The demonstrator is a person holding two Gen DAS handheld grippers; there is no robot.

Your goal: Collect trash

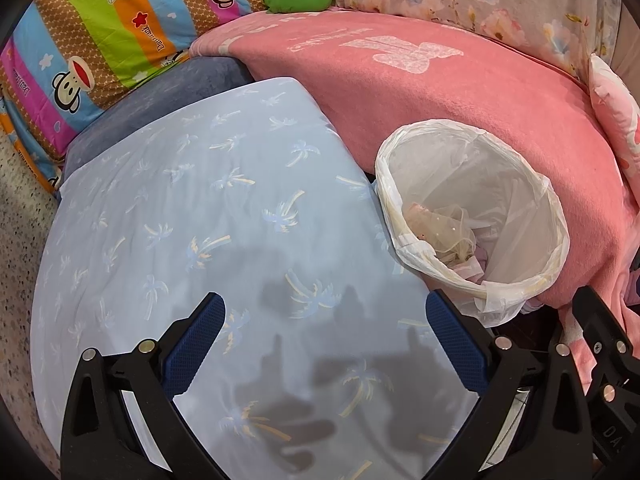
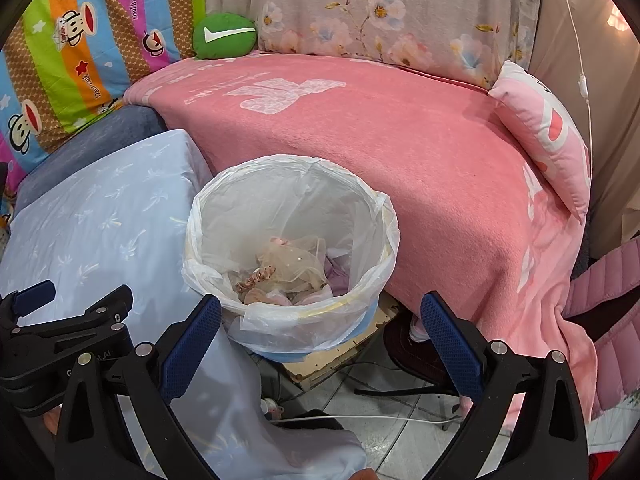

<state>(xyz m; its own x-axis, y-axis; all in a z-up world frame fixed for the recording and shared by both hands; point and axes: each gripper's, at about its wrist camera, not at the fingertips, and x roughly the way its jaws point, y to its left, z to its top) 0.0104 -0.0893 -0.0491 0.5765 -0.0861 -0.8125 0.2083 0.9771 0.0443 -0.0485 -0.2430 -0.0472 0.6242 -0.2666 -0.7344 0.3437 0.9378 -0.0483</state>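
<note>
Crumpled beige-and-pink trash [image 2: 280, 276] was seen inside a round bin lined with white plastic [image 2: 224, 216], between blue palm-print cloth [image 1: 180, 200] and pink blanket [image 2: 400, 152]. Both grippers' jaws were recorded wide, empty: left gripper [image 1: 326, 344], right gripper [image 2: 320, 344].

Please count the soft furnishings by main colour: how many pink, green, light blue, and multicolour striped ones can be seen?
Pink: 2, the pink blanket and pink pillow
Green: 1, the green cushion
Light blue: 1, the palm-print sheet
Striped: 1, the monkey-print cover
Total: 5

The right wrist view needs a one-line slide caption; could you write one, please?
Open right hand-held gripper poised above a lined trash bin holding crumpled wrappers, beside a pink blanket.
</note>
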